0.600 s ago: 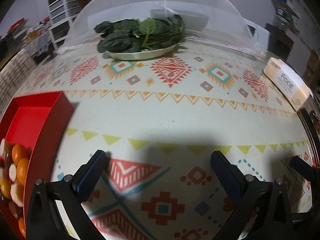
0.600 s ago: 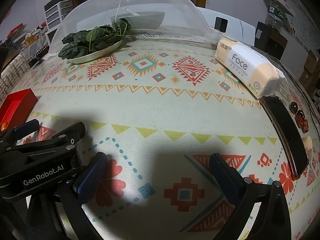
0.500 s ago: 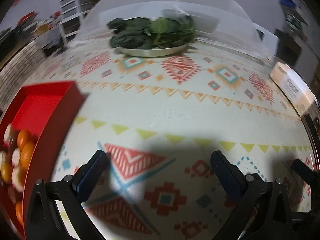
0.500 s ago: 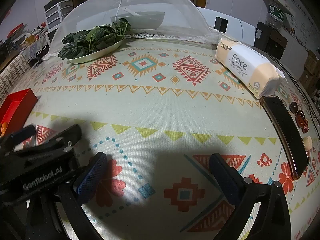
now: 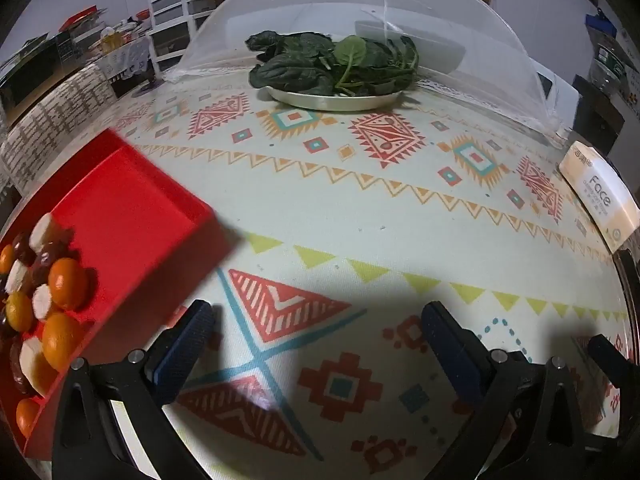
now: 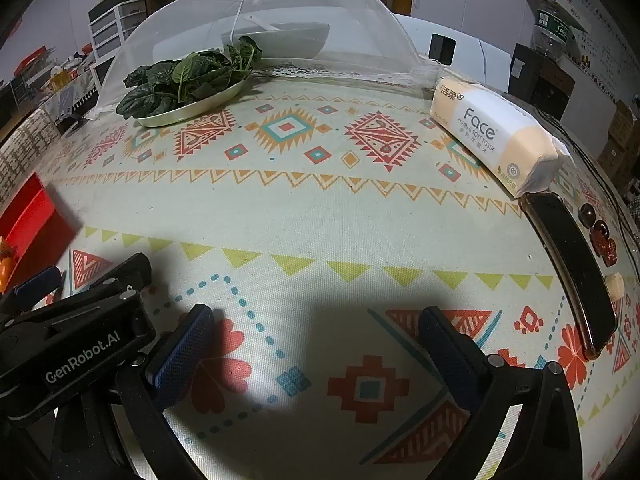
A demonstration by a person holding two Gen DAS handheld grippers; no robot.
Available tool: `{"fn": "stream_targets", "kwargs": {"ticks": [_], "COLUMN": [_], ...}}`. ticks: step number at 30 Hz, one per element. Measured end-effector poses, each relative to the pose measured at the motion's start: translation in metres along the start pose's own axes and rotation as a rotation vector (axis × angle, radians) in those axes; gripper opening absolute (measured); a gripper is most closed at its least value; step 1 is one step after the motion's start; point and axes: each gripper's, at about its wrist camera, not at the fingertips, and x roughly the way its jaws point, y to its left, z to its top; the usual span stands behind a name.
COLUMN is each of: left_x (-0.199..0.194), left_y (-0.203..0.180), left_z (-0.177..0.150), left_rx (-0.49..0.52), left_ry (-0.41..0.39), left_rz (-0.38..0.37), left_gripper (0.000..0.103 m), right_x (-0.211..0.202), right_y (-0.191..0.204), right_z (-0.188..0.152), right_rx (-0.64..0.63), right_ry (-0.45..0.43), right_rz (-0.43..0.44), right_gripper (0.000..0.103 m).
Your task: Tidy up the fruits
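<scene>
A red tray (image 5: 132,200) sits at the left of the patterned table; its near end holds several oranges (image 5: 68,284), white pieces and dark fruits. My left gripper (image 5: 316,344) is open and empty, just right of the tray's near corner. My right gripper (image 6: 312,344) is open and empty over the tablecloth; the left gripper's body (image 6: 76,336) lies at its left. In the right wrist view a dark tray (image 6: 572,268) at the right edge has dark red fruits (image 6: 602,236) and a pale piece (image 6: 615,285) beside it. The red tray's corner shows at far left (image 6: 28,216).
A plate of spinach (image 5: 336,68) stands at the back, in front of a white mesh food cover (image 5: 372,12). A pack of Face tissues (image 6: 492,136) lies at the right. Shelves and clutter surround the table.
The left gripper has swung left, so the red tray and its fruit fill more of its view. The right gripper has not moved.
</scene>
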Motion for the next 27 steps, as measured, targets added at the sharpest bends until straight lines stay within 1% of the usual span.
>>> {"fn": "stream_targets", "kwargs": {"ticks": [3,10,17,21,23,27], "left_x": [0.0,0.002,0.007,0.009,0.011,0.009], "left_y": [0.0,0.007,0.006,0.01,0.012,0.016], "left_z": [0.0,0.003,0.008,0.011,0.013,0.009], "left_rx": [-0.009,0.05,0.109,0.148,0.184,0.275], "left_ry": [-0.001,-0.004,0.0,0.0,0.0,0.001], "left_rz": [0.008,-0.055,-0.082,-0.11,-0.131,-0.197], "left_gripper": [0.103,0.103,0.103,0.103,0.103,0.103], "right_x": [0.0,0.0,0.0,0.0,0.0,0.0], "right_y": [0.0,0.001,0.0,0.0,0.0,-0.001], "right_z": [0.0,0.0,0.0,0.0,0.001,0.0], "right_rx": [0.0,-0.002,-0.001,-0.001,0.0,0.0], "right_ry": [0.0,0.0,0.0,0.0,0.001,0.0], "right_rz": [0.0,-0.002,-0.002,-0.002,-0.001,-0.001], "right_gripper": [0.103,0.103,0.103,0.103,0.103,0.103]}}
